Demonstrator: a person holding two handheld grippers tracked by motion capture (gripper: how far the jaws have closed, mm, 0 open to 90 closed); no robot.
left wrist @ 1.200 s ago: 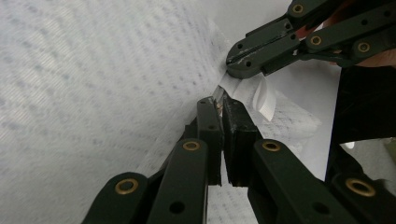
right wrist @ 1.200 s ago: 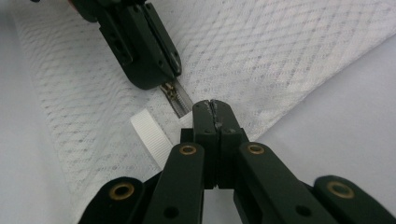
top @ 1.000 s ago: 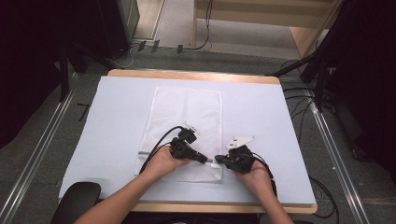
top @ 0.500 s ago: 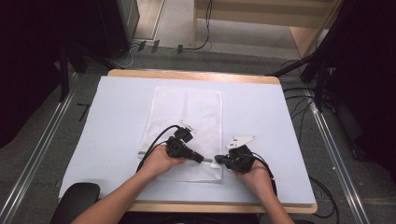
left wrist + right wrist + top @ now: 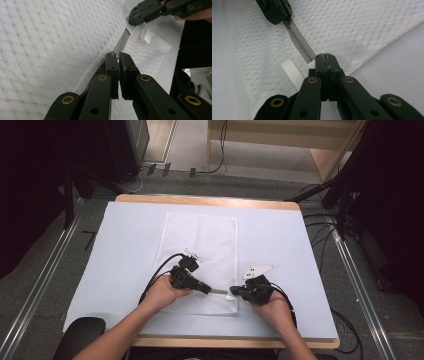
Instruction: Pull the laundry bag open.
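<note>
The left tool (image 5: 209, 290) has edged slightly left along the zipper (image 5: 218, 291) since a second ago, its jaws clamped on the zipper pull (image 5: 117, 57). The right tool (image 5: 234, 292), unmoved, grips the zipper's end, jaws together. The white mesh bag (image 5: 200, 245) lies flat mid-tabletop (image 5: 125, 235), its zipper at the near edge.

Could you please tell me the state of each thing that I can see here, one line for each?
Mesh bag: lying flat on the table, lengthwise away from the person.
Zipper: a closed stretch shows between the two grippers.
Zipper slider: pinched by the left gripper.
Left gripper: shut on the zipper slider.
Right gripper: shut on the bag's edge at the zipper's end.
White loop tab: lying free beside the right gripper.
</note>
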